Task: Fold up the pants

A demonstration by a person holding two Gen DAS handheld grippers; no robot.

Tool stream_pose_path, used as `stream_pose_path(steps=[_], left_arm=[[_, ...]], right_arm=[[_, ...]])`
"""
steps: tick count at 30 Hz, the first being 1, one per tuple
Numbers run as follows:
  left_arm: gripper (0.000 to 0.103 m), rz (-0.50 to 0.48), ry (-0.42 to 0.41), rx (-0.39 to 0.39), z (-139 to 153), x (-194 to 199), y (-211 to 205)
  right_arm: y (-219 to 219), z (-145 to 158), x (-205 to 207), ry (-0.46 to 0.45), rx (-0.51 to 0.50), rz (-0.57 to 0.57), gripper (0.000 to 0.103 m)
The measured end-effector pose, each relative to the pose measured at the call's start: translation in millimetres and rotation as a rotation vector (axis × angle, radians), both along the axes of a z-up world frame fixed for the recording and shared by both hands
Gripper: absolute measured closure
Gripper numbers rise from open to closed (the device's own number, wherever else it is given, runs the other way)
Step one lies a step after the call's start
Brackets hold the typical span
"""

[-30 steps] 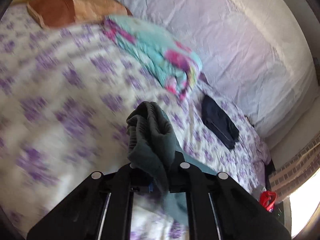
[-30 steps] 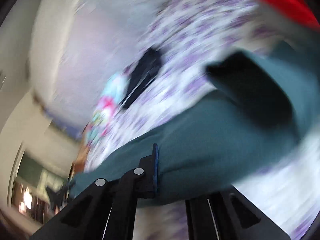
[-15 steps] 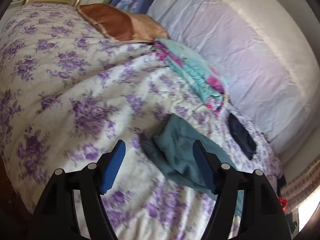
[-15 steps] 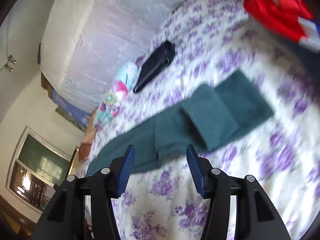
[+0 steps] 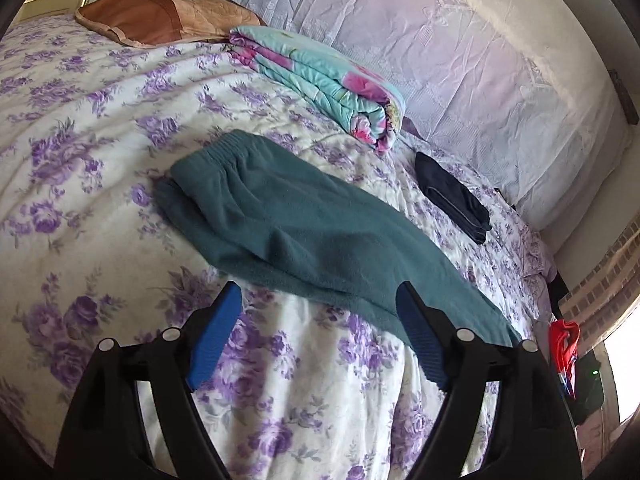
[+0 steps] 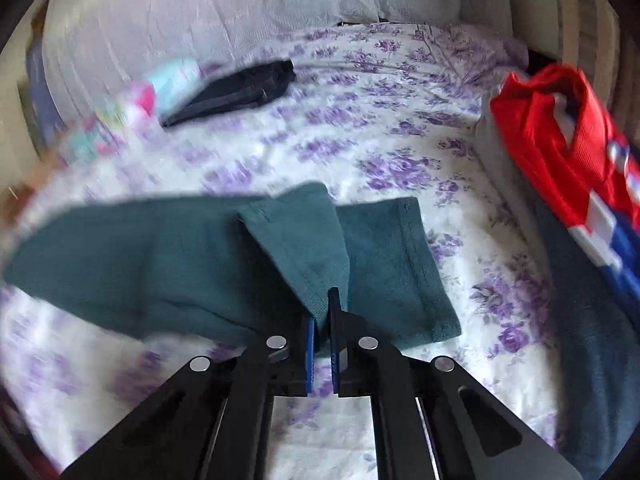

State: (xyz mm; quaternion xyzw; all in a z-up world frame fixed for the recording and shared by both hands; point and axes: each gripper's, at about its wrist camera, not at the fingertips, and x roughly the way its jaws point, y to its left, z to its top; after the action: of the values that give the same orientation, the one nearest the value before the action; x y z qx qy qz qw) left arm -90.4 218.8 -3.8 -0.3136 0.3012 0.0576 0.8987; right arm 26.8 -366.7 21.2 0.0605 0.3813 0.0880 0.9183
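Teal fleece pants [image 5: 304, 232] lie stretched out on the floral bedspread [image 5: 92, 128], waistband at the far left and legs running right. My left gripper [image 5: 318, 312] is open and empty, just in front of the pants' near edge. In the right wrist view the leg ends [image 6: 376, 264] lie on the bed, and the upper leg's corner [image 6: 316, 280] is lifted. My right gripper [image 6: 322, 316] is shut on that leg corner.
A folded turquoise and pink blanket [image 5: 324, 80] and a brown pillow [image 5: 160, 20] lie at the head end. Folded dark pants [image 5: 452, 196] lie by the white wall cloth. A red and blue garment [image 6: 576, 168] and a dark blue cloth [image 6: 592, 320] lie at the right.
My left gripper let go of the waistband, opened and drew back. The pants now lie flat. My right gripper opened half a second ago, then shut on the upper leg's corner.
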Motion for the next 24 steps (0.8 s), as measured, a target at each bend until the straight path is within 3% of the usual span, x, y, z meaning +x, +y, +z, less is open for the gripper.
stream_pose_path(steps=[2, 4, 5, 7, 8, 9, 10, 14, 17, 19, 21, 24], left_arm=[[0.025, 0.004, 0.006, -0.001, -2, 1, 2], [0.024, 0.007, 0.004, -0.011, -2, 1, 2], [0.024, 0.007, 0.003, -0.016, -1, 1, 2], [0.024, 0.007, 0.005, -0.023, 1, -1, 1], [0.024, 0.006, 0.006, -0.022, 3, -3, 1], [0.022, 0.007, 0.009, -0.016, 5, -4, 1], [0.021, 0.009, 0.013, -0.011, 6, -5, 2], [0.019, 0.019, 0.020, -0.032, 7, -4, 6], [0.019, 0.011, 0.013, -0.072, 5, -3, 4], [0.019, 0.000, 0.015, -0.075, 4, -1, 0], [0.019, -0.007, 0.021, -0.049, 5, 0, -5], [0.019, -0.016, 0.027, -0.025, 8, 2, -9]], right_arm=[[-40, 3, 5, 0.014, 0.374, -0.016, 0.097], [-75, -1, 15, 0.003, 0.552, -0.116, 0.097], [-89, -4, 19, -0.003, 0.550, -0.193, 0.096], [-96, -5, 21, -0.009, 0.408, -0.292, 0.090], [-93, -5, 16, -0.018, 0.290, -0.334, 0.076], [-89, -5, 12, -0.025, 0.246, -0.332, 0.050], [-85, -5, 5, -0.043, 0.243, -0.301, 0.046], [-72, 2, -14, -0.092, 0.270, -0.209, 0.046], [-70, 3, -15, -0.074, 0.391, -0.143, 0.048], [-63, -3, -13, -0.024, 0.494, -0.082, 0.050], [-56, -13, -9, 0.031, 0.536, -0.071, 0.057], [-51, -25, -4, 0.087, 0.532, -0.109, 0.063]])
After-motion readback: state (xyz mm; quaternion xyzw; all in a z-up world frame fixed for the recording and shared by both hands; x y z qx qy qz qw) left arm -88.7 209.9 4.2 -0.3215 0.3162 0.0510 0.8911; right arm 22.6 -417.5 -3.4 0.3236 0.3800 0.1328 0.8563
